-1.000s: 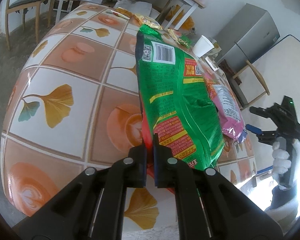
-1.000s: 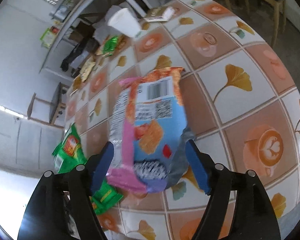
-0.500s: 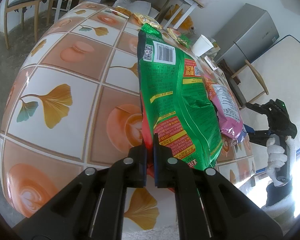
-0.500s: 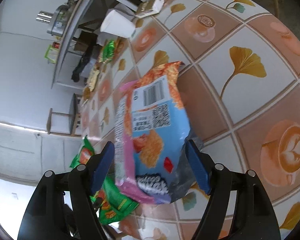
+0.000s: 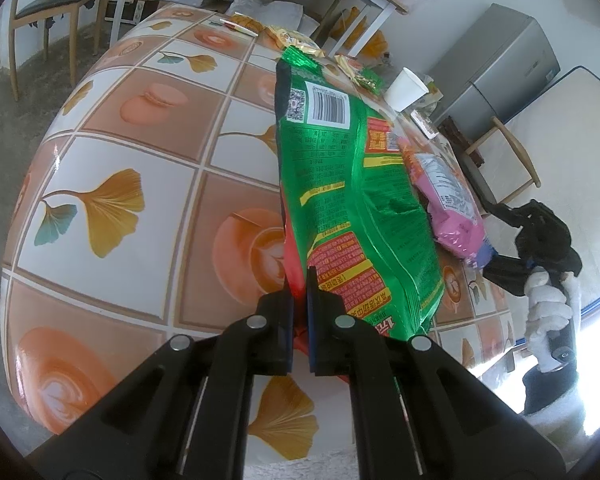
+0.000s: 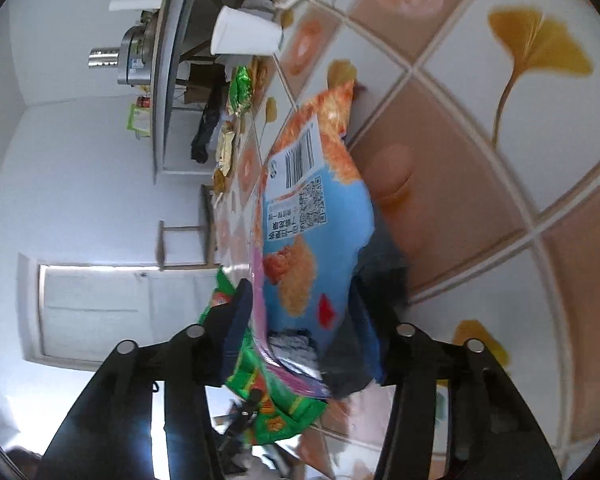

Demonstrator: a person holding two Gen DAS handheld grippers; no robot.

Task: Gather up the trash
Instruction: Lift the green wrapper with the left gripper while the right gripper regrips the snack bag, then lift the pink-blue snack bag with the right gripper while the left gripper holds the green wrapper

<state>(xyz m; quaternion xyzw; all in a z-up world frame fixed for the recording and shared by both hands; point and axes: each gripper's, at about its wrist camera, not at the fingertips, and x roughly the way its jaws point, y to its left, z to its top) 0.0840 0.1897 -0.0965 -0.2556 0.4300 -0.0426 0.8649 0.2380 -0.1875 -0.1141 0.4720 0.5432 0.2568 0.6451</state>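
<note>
The left gripper [image 5: 300, 300] is clenched on the near bottom edge of a green snack bag [image 5: 348, 200], which stands up from the tiled tabletop [image 5: 140, 168] near its near edge. Just beside it lies a pink and blue snack bag [image 6: 308, 248], its near end between the jaws of the right gripper [image 6: 304, 328]; those jaws have just been closing around it, and both pads appear to press its sides. A white paper cup [image 5: 406, 88] and small wrappers [image 5: 296, 42] sit toward the far edge.
</note>
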